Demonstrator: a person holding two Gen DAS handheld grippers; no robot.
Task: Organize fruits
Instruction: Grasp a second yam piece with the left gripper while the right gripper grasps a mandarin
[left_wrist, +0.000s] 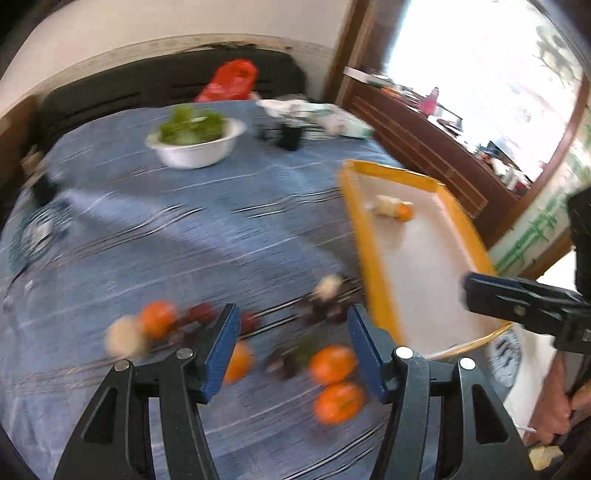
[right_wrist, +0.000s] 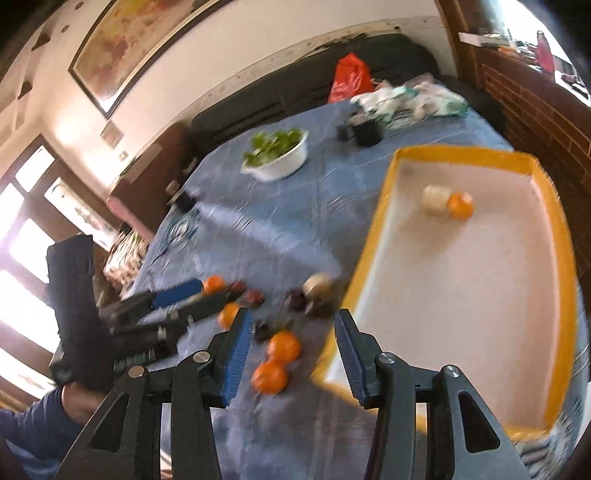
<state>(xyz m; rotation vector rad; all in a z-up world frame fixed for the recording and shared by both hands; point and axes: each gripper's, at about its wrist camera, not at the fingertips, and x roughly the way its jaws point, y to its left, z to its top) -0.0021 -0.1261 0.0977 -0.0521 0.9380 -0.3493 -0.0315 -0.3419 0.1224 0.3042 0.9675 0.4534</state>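
Several oranges (left_wrist: 332, 363) (right_wrist: 283, 346) and dark red fruits (left_wrist: 201, 314) (right_wrist: 255, 297) lie blurred on the blue tablecloth. A pale round fruit (left_wrist: 123, 336) lies at the left of the group, another (right_wrist: 317, 284) near the tray. The yellow-rimmed tray (left_wrist: 373, 280) (right_wrist: 369, 240) holds one orange (left_wrist: 404, 212) (right_wrist: 460, 205) and a pale item (left_wrist: 384, 205) (right_wrist: 436, 199). My left gripper (left_wrist: 293, 314) is open and empty above the fruit. My right gripper (right_wrist: 291, 319) is open and empty, over the fruit by the tray's edge; it shows at the right in the left wrist view (left_wrist: 480, 291).
A white bowl of greens (left_wrist: 195, 138) (right_wrist: 277, 155) stands toward the far side of the table. A red bag (left_wrist: 231, 79) (right_wrist: 351, 77), crumpled cloth (right_wrist: 410, 98) and small dark objects (left_wrist: 290, 134) sit at the far edge. A wooden sideboard (left_wrist: 424, 147) stands right.
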